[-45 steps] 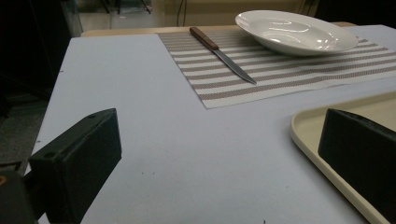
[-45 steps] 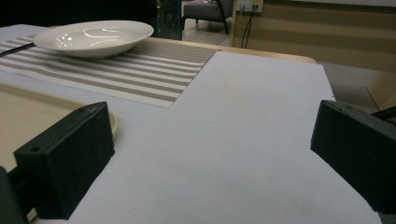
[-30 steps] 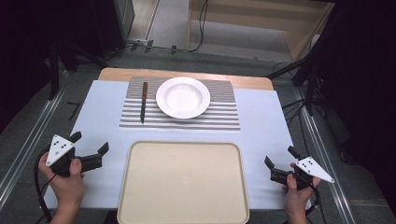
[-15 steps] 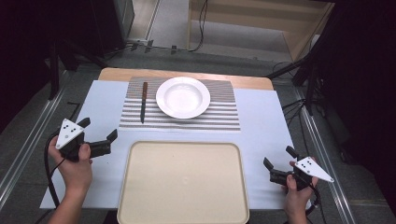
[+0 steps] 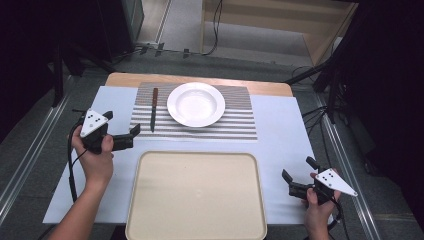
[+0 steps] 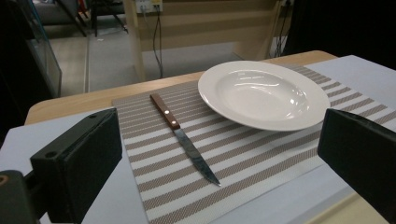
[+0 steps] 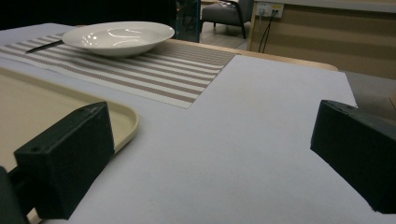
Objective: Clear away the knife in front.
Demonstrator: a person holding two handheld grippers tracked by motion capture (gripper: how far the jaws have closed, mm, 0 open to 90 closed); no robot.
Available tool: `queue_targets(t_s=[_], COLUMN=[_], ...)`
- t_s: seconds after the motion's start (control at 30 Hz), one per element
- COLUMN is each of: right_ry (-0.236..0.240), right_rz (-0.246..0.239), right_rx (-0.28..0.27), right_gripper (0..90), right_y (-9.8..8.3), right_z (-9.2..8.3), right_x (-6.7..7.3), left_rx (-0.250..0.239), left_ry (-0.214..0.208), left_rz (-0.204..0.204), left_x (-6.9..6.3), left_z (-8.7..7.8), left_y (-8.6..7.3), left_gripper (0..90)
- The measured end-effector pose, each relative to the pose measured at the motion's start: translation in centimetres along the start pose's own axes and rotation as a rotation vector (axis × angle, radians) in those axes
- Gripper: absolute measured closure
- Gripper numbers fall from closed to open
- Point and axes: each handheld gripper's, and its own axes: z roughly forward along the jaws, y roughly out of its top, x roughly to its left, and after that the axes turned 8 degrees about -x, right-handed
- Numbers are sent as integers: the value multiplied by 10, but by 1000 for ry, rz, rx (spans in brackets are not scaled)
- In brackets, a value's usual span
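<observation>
A white deep plate (image 5: 196, 104) sits on a striped placemat (image 5: 235, 127). Left of the plate, a knife with a brown wooden handle (image 5: 154, 109) lies on the mat, blade toward me. My left gripper (image 5: 121, 123) is open and empty. It hovers at the mat's near left corner, just short of the knife tip. In the left gripper view the knife (image 6: 182, 137) and plate (image 6: 264, 93) lie ahead between the wide jaws of the left gripper (image 6: 219, 140). My right gripper (image 5: 298, 169) is open and empty, low over the white sheet right of the tray; in its own view the right gripper (image 7: 212, 140) faces bare sheet.
A large beige tray (image 5: 196, 195) lies empty at the near middle, between the two hands. A white sheet (image 5: 280, 120) covers the wooden table (image 5: 200, 80). Dark equipment and cables stand beyond the far edge. In the right gripper view the tray's corner (image 7: 121, 119) is at the left.
My left gripper has moved forward and slightly right, from beside the tray's near left corner up to the placemat's corner. The right gripper has barely shifted.
</observation>
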Motion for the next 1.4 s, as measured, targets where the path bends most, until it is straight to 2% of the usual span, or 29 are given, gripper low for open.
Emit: queue_targets(t_s=[0.23, 0.47, 0.63, 0.73, 0.83, 1.0, 1.4], right_ry=[7, 35, 32, 29, 27, 28, 20], right_rz=[-2, 3, 1, -1, -1, -3, -6], right_rx=[2, 7, 6, 5, 4, 0, -1], right_gripper=[0, 0, 0, 0, 0, 0, 0], right_y=[0, 0, 0, 0, 0, 0, 0], right_z=[1, 1, 1, 1, 1, 1, 1], right_x=[0, -1, -1, -1, -1, -1, -1], left_rx=[-1, 5, 4, 12, 10, 17, 38], left_ry=[-3, 7, 8, 13, 11, 21, 27], left_rz=[-2, -15, -33, -30, -64, -44, -61], left_x=[0, 7, 11, 15, 18, 21, 31], left_z=[15, 32, 40, 47, 53, 62, 83], left_y=[5, 9, 11, 14, 15, 19, 27], left_gripper=[0, 10, 11, 11, 22, 21, 21])
